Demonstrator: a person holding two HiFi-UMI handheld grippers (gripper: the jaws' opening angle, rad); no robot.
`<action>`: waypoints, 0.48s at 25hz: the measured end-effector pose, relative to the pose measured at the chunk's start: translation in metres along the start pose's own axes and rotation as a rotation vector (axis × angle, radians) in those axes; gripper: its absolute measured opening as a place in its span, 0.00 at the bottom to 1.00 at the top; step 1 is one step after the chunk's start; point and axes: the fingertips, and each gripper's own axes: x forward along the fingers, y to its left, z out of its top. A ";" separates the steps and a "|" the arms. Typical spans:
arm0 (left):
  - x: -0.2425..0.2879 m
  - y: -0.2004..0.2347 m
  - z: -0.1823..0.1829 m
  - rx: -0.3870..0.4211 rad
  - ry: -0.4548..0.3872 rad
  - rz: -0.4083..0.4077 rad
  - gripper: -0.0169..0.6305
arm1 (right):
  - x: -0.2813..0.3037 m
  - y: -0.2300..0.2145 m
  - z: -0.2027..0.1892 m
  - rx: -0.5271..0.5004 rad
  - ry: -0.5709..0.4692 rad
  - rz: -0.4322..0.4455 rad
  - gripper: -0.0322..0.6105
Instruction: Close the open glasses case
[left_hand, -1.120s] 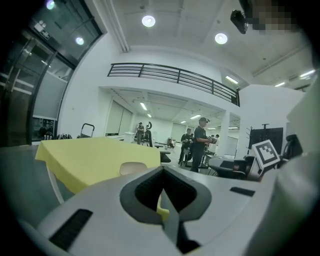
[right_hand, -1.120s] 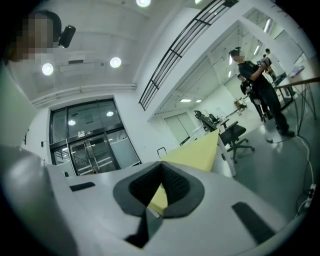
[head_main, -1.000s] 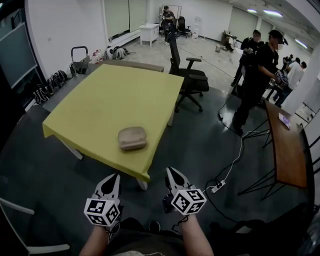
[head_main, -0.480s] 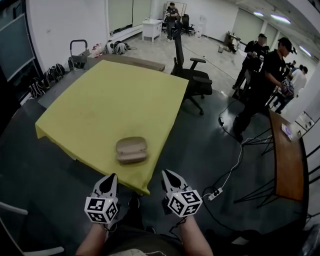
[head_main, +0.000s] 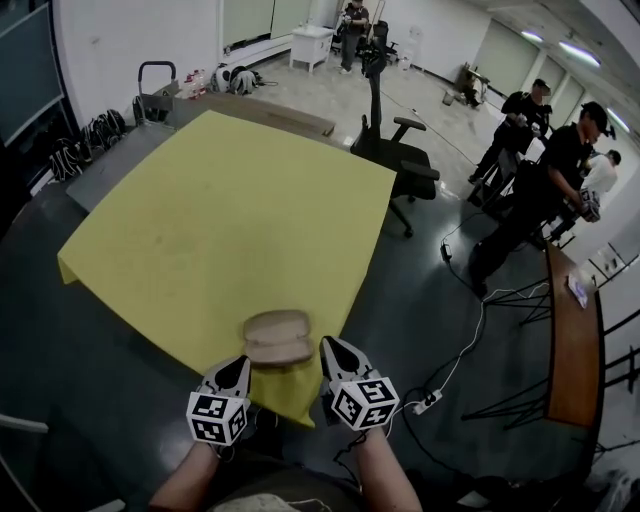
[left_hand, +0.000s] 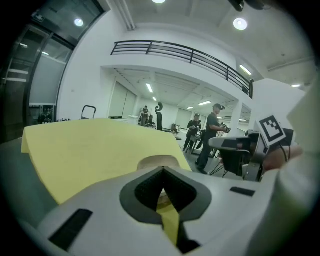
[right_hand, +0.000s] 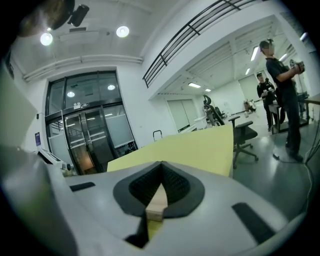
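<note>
A beige glasses case (head_main: 278, 338) lies with its lid up on the yellow table (head_main: 230, 220), close to the near corner. In the left gripper view the glasses case (left_hand: 157, 161) shows just above the jaw tips. My left gripper (head_main: 240, 363) hovers just short of the table's edge, at the case's left. It is shut and holds nothing. At the case's right, equally near, my right gripper (head_main: 329, 346) is also shut and empty. In both gripper views, left gripper (left_hand: 161, 171) and right gripper (right_hand: 161, 164), the jaws meet at the tips.
A black office chair (head_main: 402, 160) stands off the table's far right corner. Several people (head_main: 555, 180) stand to the right, near a brown table (head_main: 570, 350). A power strip (head_main: 428, 402) with a white cable lies on the floor. Bags (head_main: 85, 145) sit at the far left.
The view has closed in on the table. The case, earlier well ahead of both grippers, now lies right between their tips. Both grippers have stayed shut.
</note>
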 end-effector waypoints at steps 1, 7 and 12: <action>0.006 0.004 -0.003 0.003 0.017 -0.008 0.04 | 0.007 0.000 0.001 -0.005 0.003 -0.003 0.03; 0.040 0.015 -0.030 0.085 0.152 -0.075 0.04 | 0.046 -0.004 0.003 -0.067 0.061 -0.012 0.03; 0.043 0.016 -0.053 0.066 0.227 -0.131 0.04 | 0.069 -0.002 0.004 -0.140 0.111 -0.016 0.03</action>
